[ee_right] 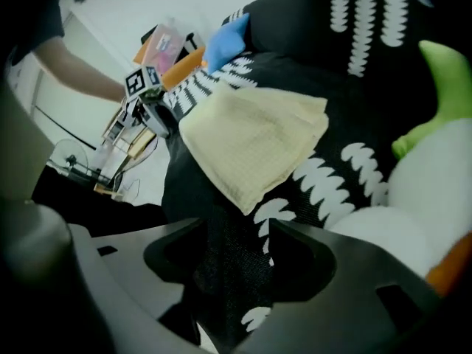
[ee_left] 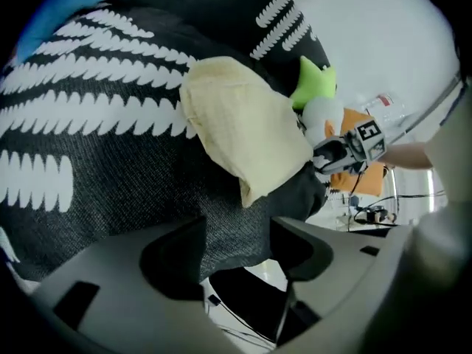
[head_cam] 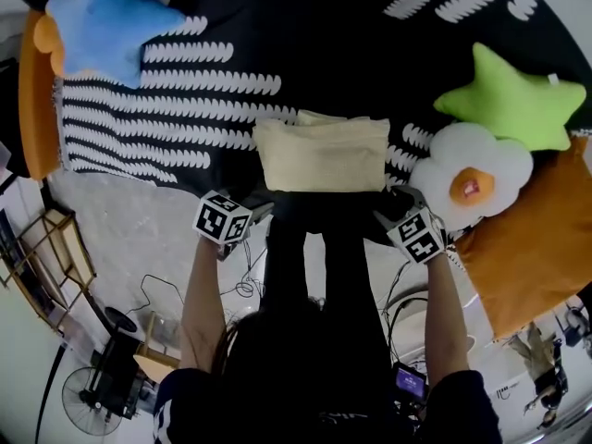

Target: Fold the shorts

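Observation:
The pale yellow shorts (head_cam: 322, 154) lie folded into a flat rectangle near the front edge of a black blanket with white leaf stripes (head_cam: 185, 91). My left gripper (head_cam: 259, 209) hovers just off the shorts' near left corner, and my right gripper (head_cam: 390, 213) just off the near right corner. In the left gripper view the jaws (ee_left: 237, 249) stand apart over bare blanket, with the shorts (ee_left: 243, 131) ahead. In the right gripper view the jaws (ee_right: 234, 260) are likewise apart, and the shorts' corner (ee_right: 251, 142) lies just beyond them. Neither gripper holds anything.
A blue star cushion (head_cam: 106, 21) sits far left, a green star cushion (head_cam: 518, 100) and a fried-egg cushion (head_cam: 472, 178) right of the shorts. Orange cushions (head_cam: 532, 248) flank the blanket. On the floor below are cables (head_cam: 245, 285), a fan (head_cam: 92, 400) and a wooden rack (head_cam: 46, 248).

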### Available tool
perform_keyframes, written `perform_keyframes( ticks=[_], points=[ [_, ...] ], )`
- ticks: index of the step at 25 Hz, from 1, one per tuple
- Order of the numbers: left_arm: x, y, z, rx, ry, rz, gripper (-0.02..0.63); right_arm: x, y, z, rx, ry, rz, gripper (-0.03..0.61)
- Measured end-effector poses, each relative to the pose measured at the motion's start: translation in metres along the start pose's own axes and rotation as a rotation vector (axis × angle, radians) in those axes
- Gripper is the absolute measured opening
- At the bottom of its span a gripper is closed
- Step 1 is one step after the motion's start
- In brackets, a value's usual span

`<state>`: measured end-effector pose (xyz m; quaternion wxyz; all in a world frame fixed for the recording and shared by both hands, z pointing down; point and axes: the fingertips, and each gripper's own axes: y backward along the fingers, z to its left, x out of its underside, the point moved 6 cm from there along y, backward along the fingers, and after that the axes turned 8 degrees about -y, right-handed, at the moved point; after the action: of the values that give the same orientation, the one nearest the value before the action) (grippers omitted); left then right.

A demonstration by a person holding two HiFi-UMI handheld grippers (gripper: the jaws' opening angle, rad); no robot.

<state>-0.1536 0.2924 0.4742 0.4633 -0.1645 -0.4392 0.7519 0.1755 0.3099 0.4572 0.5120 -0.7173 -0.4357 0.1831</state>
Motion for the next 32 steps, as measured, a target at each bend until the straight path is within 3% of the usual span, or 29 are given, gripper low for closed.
perform_keyframes(
  ticks=[3, 5, 6, 7, 8, 10, 11, 15, 19, 22, 23, 24, 27, 29, 32],
  points=[
    [-0.023, 0.020, 0.006, -0.100, -0.019, -0.140, 0.253, -0.015, 0.028, -0.011, 0.042, -0.075, -0.152, 0.237],
    [-0.055, 0.038, 0.013, -0.126, -0.029, -0.268, 0.219, -0.042, 0.044, -0.025, 0.068, -0.093, -0.246, 0.154],
    [-0.074, 0.045, 0.013, -0.092, -0.041, -0.325, 0.162, -0.058, 0.049, -0.032, 0.063, -0.098, -0.286, 0.102],
    [-0.094, 0.049, 0.009, -0.016, -0.059, -0.367, 0.052, -0.075, 0.049, -0.037, 0.038, -0.105, -0.319, 0.033],
    [-0.113, 0.050, 0.003, 0.090, -0.080, -0.388, 0.004, -0.092, 0.046, -0.039, -0.012, -0.118, -0.341, 0.010],
    [-0.142, 0.038, -0.007, 0.260, -0.109, -0.369, 0.005, -0.123, 0.026, -0.041, -0.131, -0.168, -0.340, 0.009],
    [-0.151, 0.029, -0.003, 0.263, -0.110, -0.348, 0.005, -0.135, 0.014, -0.045, -0.147, -0.209, -0.329, 0.009],
    [-0.152, 0.004, 0.050, -0.036, 0.040, -0.354, 0.003, -0.145, -0.017, -0.088, -0.029, -0.441, -0.317, 0.011],
    [-0.153, -0.009, 0.057, -0.136, 0.039, -0.379, 0.003, -0.124, -0.006, -0.111, -0.129, -0.627, -0.452, 0.011],
    [-0.146, 0.000, 0.058, -0.206, 0.123, -0.437, 0.003, -0.100, 0.009, -0.120, -0.138, -0.795, -0.562, 0.011],
    [-0.140, 0.007, 0.058, -0.233, 0.155, -0.468, 0.005, -0.091, 0.014, -0.118, -0.123, -0.797, -0.580, 0.013],
    [-0.134, 0.015, 0.056, -0.247, 0.181, -0.502, 0.010, -0.083, 0.019, -0.114, -0.111, -0.783, -0.585, 0.060],
    [-0.112, 0.032, 0.043, -0.220, 0.208, -0.543, 0.130, -0.065, 0.027, -0.092, -0.064, -0.723, -0.574, 0.092],
    [-0.108, 0.048, 0.033, -0.204, 0.171, -0.534, 0.162, -0.070, 0.042, -0.075, -0.025, -0.677, -0.606, 0.107],
    [-0.121, 0.087, 0.003, -0.188, 0.090, -0.545, 0.211, -0.090, 0.087, -0.044, 0.020, -0.606, -0.669, 0.189]
  ],
)
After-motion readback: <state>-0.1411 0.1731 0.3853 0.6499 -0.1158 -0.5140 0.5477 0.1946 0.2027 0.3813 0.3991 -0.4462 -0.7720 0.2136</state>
